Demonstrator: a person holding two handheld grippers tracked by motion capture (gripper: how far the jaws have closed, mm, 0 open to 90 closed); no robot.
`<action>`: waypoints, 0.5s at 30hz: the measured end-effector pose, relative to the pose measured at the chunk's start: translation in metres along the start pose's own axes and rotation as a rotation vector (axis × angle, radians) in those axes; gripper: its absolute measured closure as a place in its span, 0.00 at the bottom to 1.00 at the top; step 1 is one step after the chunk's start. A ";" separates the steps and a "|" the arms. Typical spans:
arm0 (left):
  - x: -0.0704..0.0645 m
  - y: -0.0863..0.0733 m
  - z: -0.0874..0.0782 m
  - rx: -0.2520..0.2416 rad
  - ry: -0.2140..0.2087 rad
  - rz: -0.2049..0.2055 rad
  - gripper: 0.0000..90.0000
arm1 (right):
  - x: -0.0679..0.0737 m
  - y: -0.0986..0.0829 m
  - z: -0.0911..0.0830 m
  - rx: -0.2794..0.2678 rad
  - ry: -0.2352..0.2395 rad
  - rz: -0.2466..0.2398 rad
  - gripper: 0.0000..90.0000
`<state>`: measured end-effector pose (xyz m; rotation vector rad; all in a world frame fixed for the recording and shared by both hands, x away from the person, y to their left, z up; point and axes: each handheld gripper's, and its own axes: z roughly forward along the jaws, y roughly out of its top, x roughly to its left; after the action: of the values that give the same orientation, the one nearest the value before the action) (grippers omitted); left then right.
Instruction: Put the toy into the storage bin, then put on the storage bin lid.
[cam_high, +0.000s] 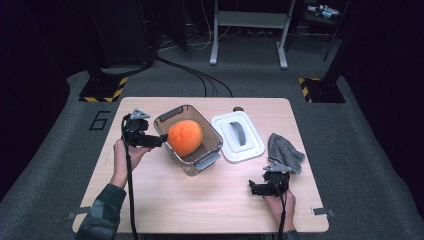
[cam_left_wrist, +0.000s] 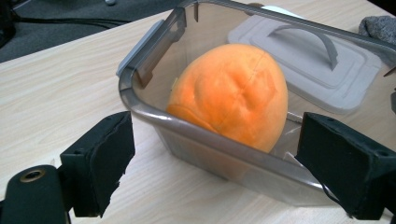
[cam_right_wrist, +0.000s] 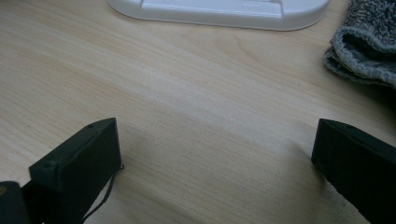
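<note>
one orange fruit (cam_high: 184, 137) in container (cam_high: 210, 156).

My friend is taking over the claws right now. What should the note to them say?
Left claw: open, at the near-left wall of the clear box, holding nothing.
Right claw: open, low over bare table, in front of the grey cloth, holding nothing.
Things: the orange fruit sits inside the box. The white lid lies flat on the table just right of the box, handle up.
Done: fruit is in the box.
Left, probably: pick up the lid and close the box. Latches look unfastened.
</note>
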<state>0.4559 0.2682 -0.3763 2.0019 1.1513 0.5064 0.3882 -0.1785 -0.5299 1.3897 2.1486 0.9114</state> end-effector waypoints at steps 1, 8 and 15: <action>0.000 0.000 0.000 0.000 0.000 0.000 0.12 | 0.000 0.000 0.000 0.000 0.000 0.000 0.00; 0.006 -0.021 -0.012 -0.026 0.013 -0.033 0.12 | 0.000 0.000 0.000 0.000 -0.001 0.001 0.00; 0.012 -0.035 -0.024 -0.051 0.028 -0.050 0.12 | 0.001 0.000 0.000 0.001 0.000 0.002 0.00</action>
<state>0.4271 0.2996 -0.3889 1.9229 1.1908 0.5347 0.3877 -0.1780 -0.5299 1.3920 2.1484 0.9115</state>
